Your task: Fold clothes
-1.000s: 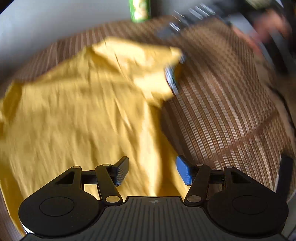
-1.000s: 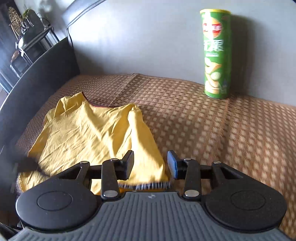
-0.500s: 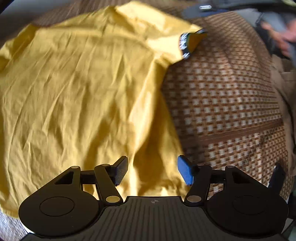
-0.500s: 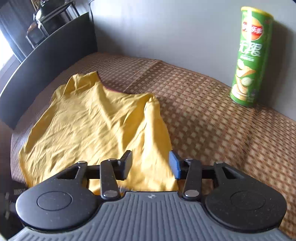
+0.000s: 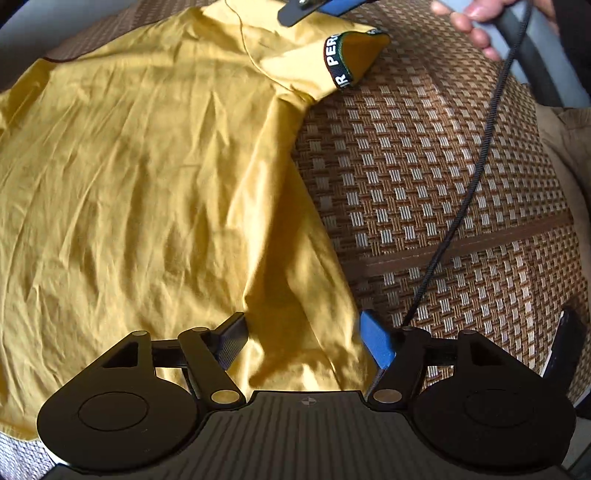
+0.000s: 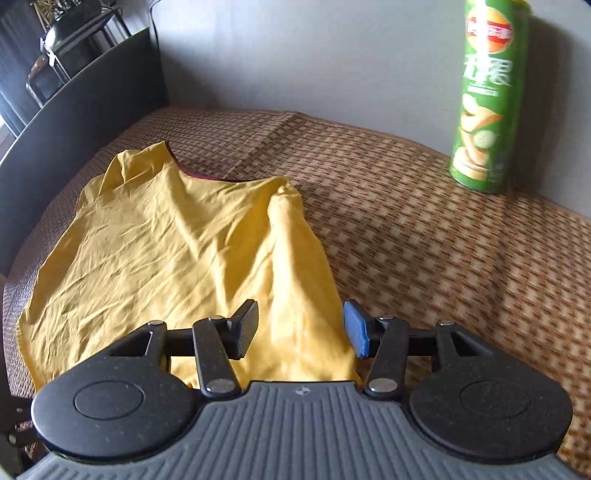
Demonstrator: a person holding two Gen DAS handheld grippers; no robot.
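Observation:
A yellow shirt (image 5: pixel 147 177) lies spread and creased on a brown woven mat (image 5: pixel 424 166). Its sleeve (image 5: pixel 314 62), with a black lettered band at the cuff, points to the upper right in the left wrist view. My left gripper (image 5: pixel 304 341) is open low over the shirt's right edge, cloth lying between its fingers. My right gripper (image 6: pixel 301 330) is open too, straddling the raised sleeve fold (image 6: pixel 291 258) of the shirt (image 6: pixel 159 258). One of the right gripper's fingers (image 5: pixel 338 5) shows at the top of the left wrist view, over the sleeve.
A green crisps can (image 6: pixel 487 96) stands upright at the back right against a grey backrest (image 6: pixel 314 55). A dark side panel (image 6: pixel 81 122) borders the mat on the left. A person's hand (image 5: pixel 469 18) and a black cable (image 5: pixel 480 166) cross the right side.
Both grippers have come closer to the shirt and stay open. The left one has dropped toward the shirt's right edge; the right one has moved in over the sleeve fold.

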